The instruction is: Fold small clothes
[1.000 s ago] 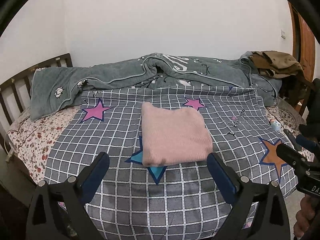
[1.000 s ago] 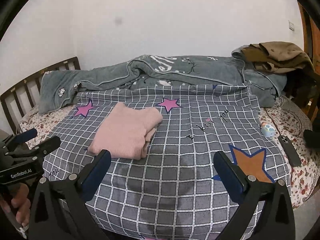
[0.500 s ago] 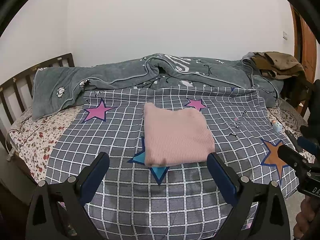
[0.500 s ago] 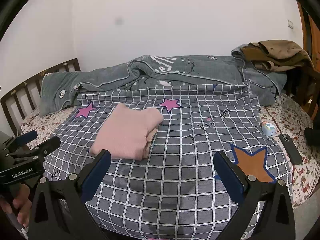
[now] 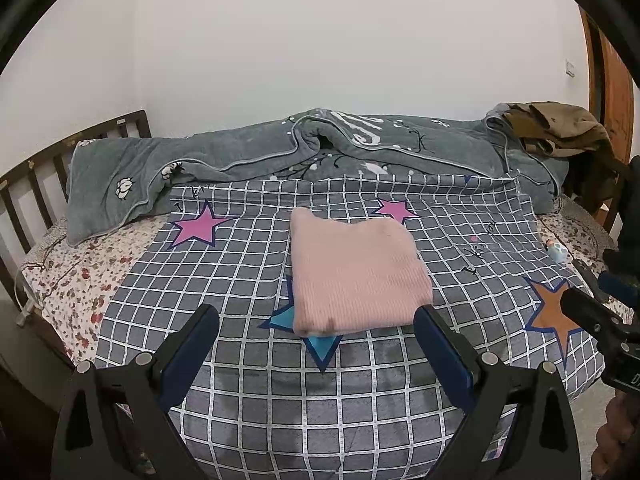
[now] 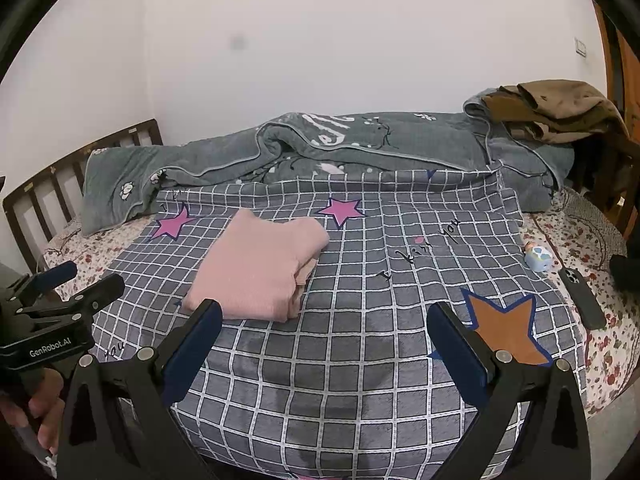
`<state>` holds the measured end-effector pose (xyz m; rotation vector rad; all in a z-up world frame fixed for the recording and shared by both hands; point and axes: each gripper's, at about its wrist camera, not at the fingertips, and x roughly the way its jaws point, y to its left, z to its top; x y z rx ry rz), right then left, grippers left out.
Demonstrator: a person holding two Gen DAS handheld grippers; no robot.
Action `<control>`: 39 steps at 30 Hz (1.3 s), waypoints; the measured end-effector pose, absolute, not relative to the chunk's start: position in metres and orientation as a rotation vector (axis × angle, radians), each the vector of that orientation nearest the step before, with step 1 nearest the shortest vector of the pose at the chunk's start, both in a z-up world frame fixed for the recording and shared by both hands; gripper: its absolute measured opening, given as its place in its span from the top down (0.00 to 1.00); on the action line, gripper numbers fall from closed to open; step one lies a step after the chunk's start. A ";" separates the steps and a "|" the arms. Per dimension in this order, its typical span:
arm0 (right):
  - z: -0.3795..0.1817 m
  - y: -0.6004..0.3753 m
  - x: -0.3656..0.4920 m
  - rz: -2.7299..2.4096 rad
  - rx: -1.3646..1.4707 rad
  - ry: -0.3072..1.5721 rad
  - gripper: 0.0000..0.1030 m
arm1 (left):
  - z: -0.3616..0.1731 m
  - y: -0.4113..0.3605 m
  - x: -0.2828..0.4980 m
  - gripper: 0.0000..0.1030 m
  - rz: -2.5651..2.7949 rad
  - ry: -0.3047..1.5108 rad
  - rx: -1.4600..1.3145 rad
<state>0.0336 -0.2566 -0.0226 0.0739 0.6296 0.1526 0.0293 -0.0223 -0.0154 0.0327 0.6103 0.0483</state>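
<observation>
While the pink garment (image 5: 356,276) lies folded on the bed (image 5: 360,396), both hand-held grippers, left (image 5: 316,334) and right (image 6: 325,330), hover apart, empty.

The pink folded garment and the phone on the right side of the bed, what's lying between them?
In the right wrist view, only checked sheet lies between the pink folded garment and the phone, plus a small pastel toy just before the phone.

"GenRobot.AI" in white on the left claw (image 6: 90,286) body; handwritten "you" on the checked sheet (image 6: 360,360)

Left claw (image 5: 316,316) and right claw (image 6: 325,312) both gape wide, holding nothing.
</observation>
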 end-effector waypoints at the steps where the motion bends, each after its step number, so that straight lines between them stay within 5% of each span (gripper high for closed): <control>1: -0.022 -0.256 0.034 0.153 0.074 0.629 0.02 | -0.015 -0.022 0.029 0.04 0.047 0.610 0.032; 39: -0.020 -0.250 0.033 0.163 0.077 0.630 0.02 | -0.014 -0.016 0.029 0.04 0.055 0.608 0.031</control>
